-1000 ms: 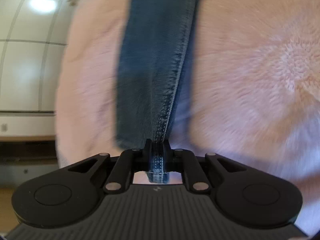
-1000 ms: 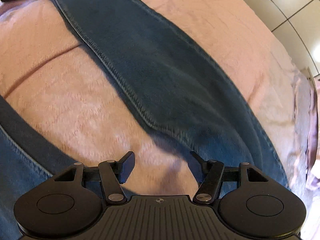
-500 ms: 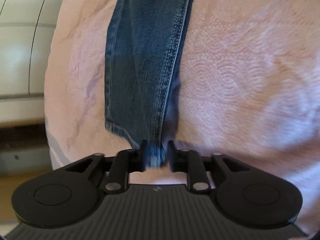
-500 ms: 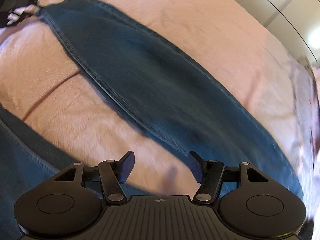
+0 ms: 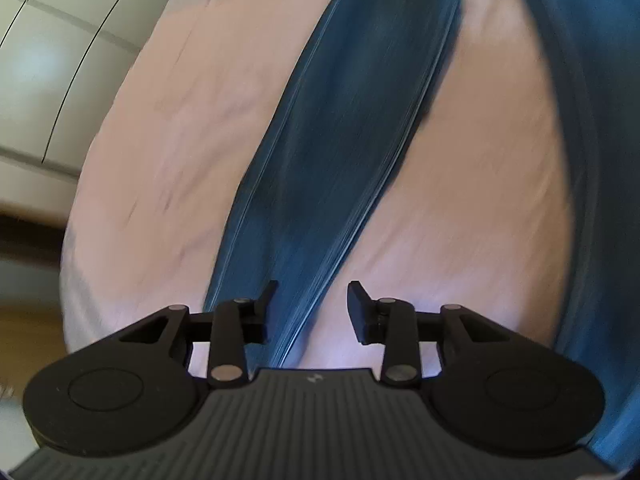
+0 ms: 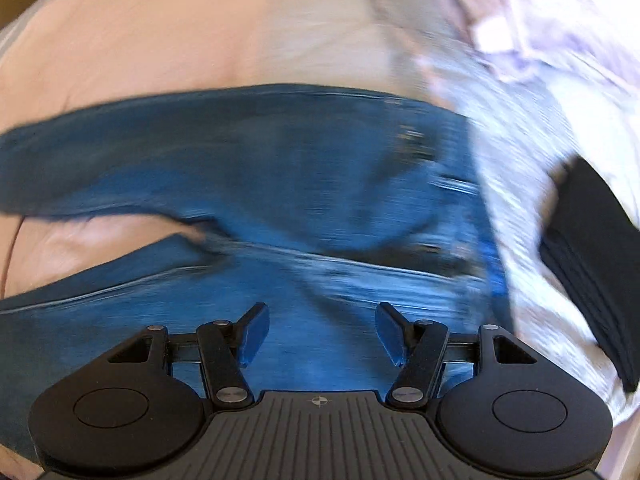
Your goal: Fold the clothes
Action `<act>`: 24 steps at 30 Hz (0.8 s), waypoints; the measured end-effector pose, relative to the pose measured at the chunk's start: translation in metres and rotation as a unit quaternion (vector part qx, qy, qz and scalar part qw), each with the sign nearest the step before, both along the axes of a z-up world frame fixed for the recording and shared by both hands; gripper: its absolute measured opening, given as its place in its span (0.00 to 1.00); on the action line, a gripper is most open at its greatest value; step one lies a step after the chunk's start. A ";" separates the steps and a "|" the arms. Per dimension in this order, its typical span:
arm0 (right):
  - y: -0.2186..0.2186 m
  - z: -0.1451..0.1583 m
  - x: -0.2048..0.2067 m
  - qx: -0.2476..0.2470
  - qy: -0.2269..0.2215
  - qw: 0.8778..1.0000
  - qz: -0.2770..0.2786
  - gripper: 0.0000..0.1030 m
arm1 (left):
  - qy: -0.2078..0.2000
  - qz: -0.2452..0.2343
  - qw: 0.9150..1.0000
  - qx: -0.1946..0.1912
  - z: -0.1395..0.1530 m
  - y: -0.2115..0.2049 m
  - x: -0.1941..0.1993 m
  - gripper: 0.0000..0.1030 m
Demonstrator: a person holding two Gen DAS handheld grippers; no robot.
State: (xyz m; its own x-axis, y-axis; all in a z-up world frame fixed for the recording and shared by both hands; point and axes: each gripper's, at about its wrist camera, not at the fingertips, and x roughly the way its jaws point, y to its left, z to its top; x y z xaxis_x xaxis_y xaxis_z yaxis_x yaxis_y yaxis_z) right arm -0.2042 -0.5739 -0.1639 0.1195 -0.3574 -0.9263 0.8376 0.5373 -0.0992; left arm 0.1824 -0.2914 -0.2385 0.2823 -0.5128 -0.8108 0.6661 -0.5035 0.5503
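On pink bed cover [image 5: 460, 208]: jeans [image 5: 344, 128] lie spread, legs apart, waist end under right gripper [image 6: 319, 332]. Left gripper [image 5: 311, 306] jaws just been opening, nothing between them, leg hem lying below. Right gripper jaws parted wide, empty, above seat of jeans. Dark folded garment [image 6: 592, 264] beside waist. Next step likely: pinch waistband edge cleanly, both layers, lift low, keep seams aligned, avoid snagging cover.

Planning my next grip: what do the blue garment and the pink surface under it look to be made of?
Blue garment: likely denim, matte, going by the colour and the pale stitched seam lines along its edges. Pink cover: looks like a soft, plush fabric, matte, creased; motion blur hides its weave, so the exact fabric is unclear.
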 end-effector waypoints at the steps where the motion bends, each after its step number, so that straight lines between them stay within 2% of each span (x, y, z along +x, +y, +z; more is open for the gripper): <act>1: -0.008 0.004 -0.015 0.001 -0.003 1.000 -0.005 0.60 | 0.008 -0.012 1.000 -0.004 0.003 -0.005 -0.018 0.31; 6: -0.049 0.003 -0.083 0.013 -0.008 1.000 0.022 0.60 | 0.045 -0.066 0.997 -0.017 0.008 -0.038 -0.120 0.34; 10: -0.100 -0.019 -0.115 0.051 -0.049 0.995 0.066 0.60 | 0.088 -0.092 0.992 -0.016 0.009 -0.071 -0.215 0.34; 12: -0.127 -0.033 -0.127 0.074 -0.065 0.991 0.094 0.60 | 0.106 -0.108 0.988 -0.011 0.005 -0.087 -0.262 0.34; 16: -0.155 -0.064 -0.143 0.141 -0.087 0.971 0.172 0.60 | 0.136 -0.146 0.980 -0.002 -0.006 -0.119 -0.355 0.35; 19: -0.165 -0.082 -0.154 0.174 -0.104 0.959 0.199 0.60 | 0.147 -0.160 0.976 0.010 -0.022 -0.148 -0.397 0.37; 24: -0.166 -0.086 -0.159 0.213 -0.118 0.948 0.207 0.60 | 0.136 -0.184 0.973 0.037 -0.047 -0.182 -0.437 0.38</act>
